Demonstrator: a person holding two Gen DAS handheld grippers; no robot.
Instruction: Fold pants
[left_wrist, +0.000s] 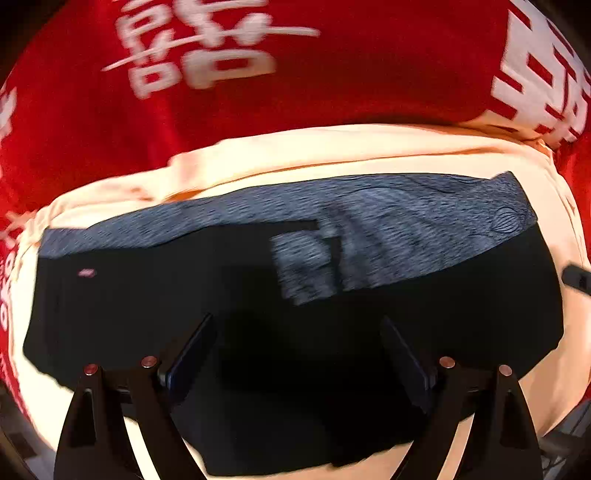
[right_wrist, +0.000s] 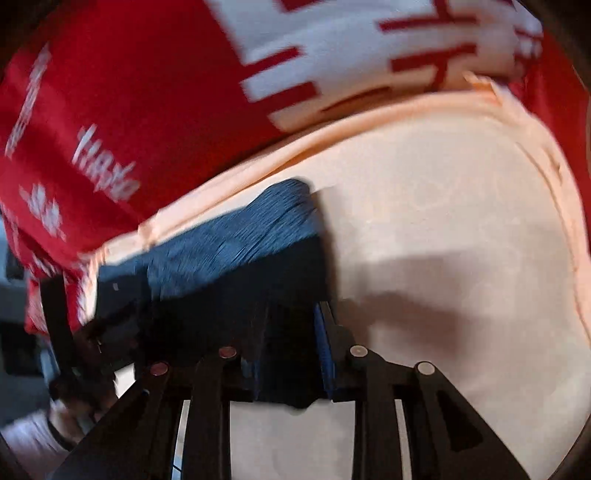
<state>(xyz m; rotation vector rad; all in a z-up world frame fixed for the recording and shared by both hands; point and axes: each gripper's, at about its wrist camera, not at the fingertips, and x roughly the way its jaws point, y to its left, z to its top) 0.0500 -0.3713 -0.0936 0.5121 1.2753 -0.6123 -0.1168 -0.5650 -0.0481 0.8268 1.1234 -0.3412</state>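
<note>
Cream cloth (left_wrist: 332, 151) covers surface, over red printed cloth (left_wrist: 295, 92); dark pants (left_wrist: 258, 350), apparently folded, lie on cream.

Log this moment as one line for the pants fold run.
stage: mid-fold | pants: black, on cream cloth | left gripper: open above pants | right gripper: shut on pants edge

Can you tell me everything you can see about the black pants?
The black pants look like soft, dark cloth, folded into a wide, flat bundle. A grey-blue ribbed waistband runs along the far edge, and a tiny pale tag sits near one corner. They lie on a cream cloth. The left gripper stands open over the middle. The right gripper is pinching one end.
</note>
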